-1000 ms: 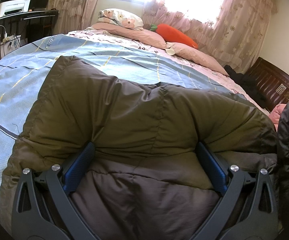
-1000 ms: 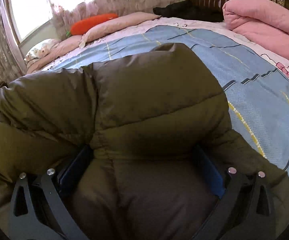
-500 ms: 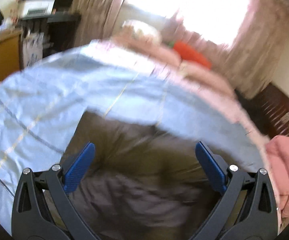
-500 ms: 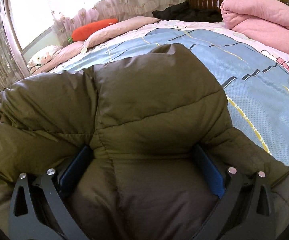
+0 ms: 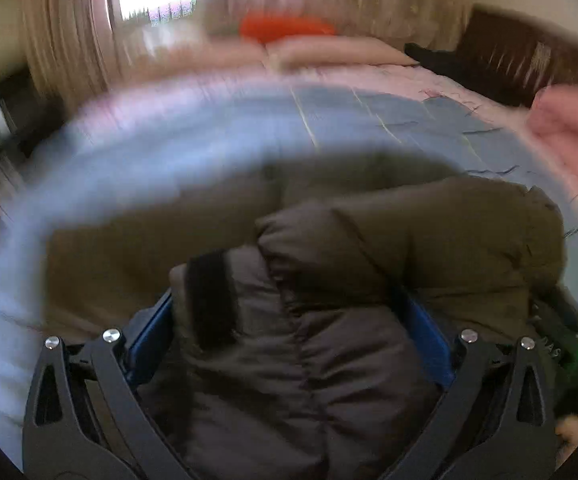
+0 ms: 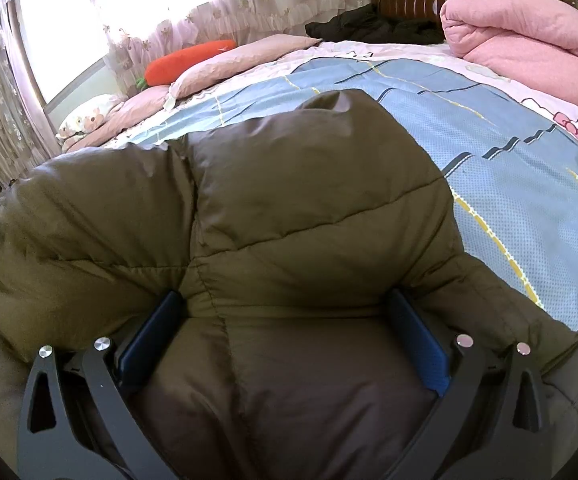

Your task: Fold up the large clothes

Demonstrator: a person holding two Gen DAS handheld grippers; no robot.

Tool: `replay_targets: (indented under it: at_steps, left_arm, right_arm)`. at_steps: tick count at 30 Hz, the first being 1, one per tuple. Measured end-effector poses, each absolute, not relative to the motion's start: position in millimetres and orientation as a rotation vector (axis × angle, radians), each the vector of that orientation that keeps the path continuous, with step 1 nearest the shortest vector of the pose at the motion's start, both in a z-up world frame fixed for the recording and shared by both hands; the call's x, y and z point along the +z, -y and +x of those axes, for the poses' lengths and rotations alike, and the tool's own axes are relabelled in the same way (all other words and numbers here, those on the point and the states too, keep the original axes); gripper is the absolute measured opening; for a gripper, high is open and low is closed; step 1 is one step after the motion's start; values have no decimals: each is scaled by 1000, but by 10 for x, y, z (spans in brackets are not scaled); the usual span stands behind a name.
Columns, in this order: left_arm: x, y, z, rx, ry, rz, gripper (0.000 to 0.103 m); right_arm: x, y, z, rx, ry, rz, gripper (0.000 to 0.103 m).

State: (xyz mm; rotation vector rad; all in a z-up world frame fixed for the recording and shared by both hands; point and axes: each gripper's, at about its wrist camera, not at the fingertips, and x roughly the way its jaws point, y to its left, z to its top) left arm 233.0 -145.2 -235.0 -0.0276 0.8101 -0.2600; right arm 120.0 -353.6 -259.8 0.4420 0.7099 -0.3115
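Sunlit curtains and a wooden headboard frame the far end of the bed point(image 6: 529, 184), its blue striped cover carrying everything we care about — the big olive puffer jacket point(image 6: 289, 208) is heaped across the near edge, with the pink pillows, an orange carrot plush point(image 6: 187, 62) and a rolled pink quilt point(image 6: 529, 52) well clear toward the far side. We've got the right gripper point(image 6: 287, 332) spread wide, its blue pads sunk into a fat quilted bulge of the jacket on both sides, so it has a hold on the padded body. The left gripper point(image 5: 289, 336) is just as wide, a bunched fold with a dark band of trim filling the space between its pads; that view is smeared by motion, so how firmly it bites we can't quite say. We judge this jacket light for its bulk, soft and springy — the fill will puff back and the smooth shell may slide. Best holds, we'd say, are along stitched seams and the hem, where the cloth is thinner, rather than on the plump panels.
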Motion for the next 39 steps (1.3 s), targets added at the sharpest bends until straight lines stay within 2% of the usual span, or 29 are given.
replay_targets:
  at_steps: [2, 14, 19, 26, 30, 34, 37, 39]
  left_arm:
    - [-2462, 1279, 2319, -324, -762, -103, 101]
    - [-2536, 1369, 2304, -287, -725, -10, 101]
    - [-2547, 1390, 2223, -268, -710, 10, 101]
    - [-2563, 1364, 2211, -263, -702, 8, 101]
    - [-2559, 1368, 2212, -263, -700, 10, 101]
    - [-2554, 1363, 2206, -267, -697, 8, 101]
    - [-2556, 1357, 2201, -267, -696, 7, 101]
    - [-2558, 1347, 2199, -265, -690, 5, 101]
  right_arm:
    - [-2598, 3507, 1217, -301, -702, 441, 102]
    - [-2613, 3426, 1300, -318, -713, 431, 102]
    - [-2450, 3197, 1352, -418, -729, 307, 102]
    - [-2147, 2840, 1416, -310, -614, 271, 102]
    - [-2238, 2912, 1460, -241, -610, 112, 102]
    - [-2472, 3761, 1345, -491, -722, 405, 102]
    - [-2694, 4482, 1039, -581, -718, 763, 102]
    - [-2764, 4689, 919, -539, -673, 900, 102]
